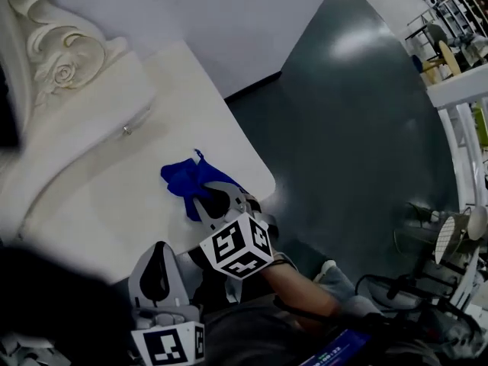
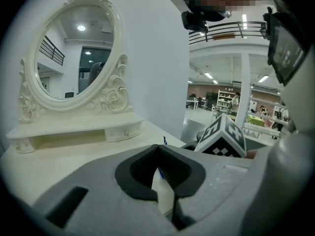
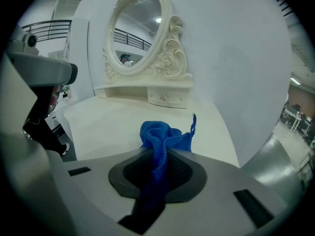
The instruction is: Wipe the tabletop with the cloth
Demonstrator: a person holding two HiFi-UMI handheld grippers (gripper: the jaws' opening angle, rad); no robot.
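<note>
A blue cloth (image 1: 183, 178) lies bunched near the rounded right corner of the white tabletop (image 1: 114, 204). My right gripper (image 1: 206, 197) is shut on it. In the right gripper view the cloth (image 3: 157, 134) runs back between the jaws of that gripper (image 3: 160, 151) and spills forward onto the tabletop (image 3: 113, 117). My left gripper (image 1: 162, 246) hovers at the table's near edge, left of and behind the right one. Its jaws are together in the left gripper view (image 2: 158, 149), with nothing held.
An ornate white mirror (image 1: 46, 36) on a low drawer base (image 1: 126, 130) stands at the table's back; it shows as the mirror (image 2: 74, 53) and the mirror (image 3: 142, 33) in the gripper views. Dark floor (image 1: 343, 128) lies beyond the table edge. White racks (image 1: 457, 97) stand at far right.
</note>
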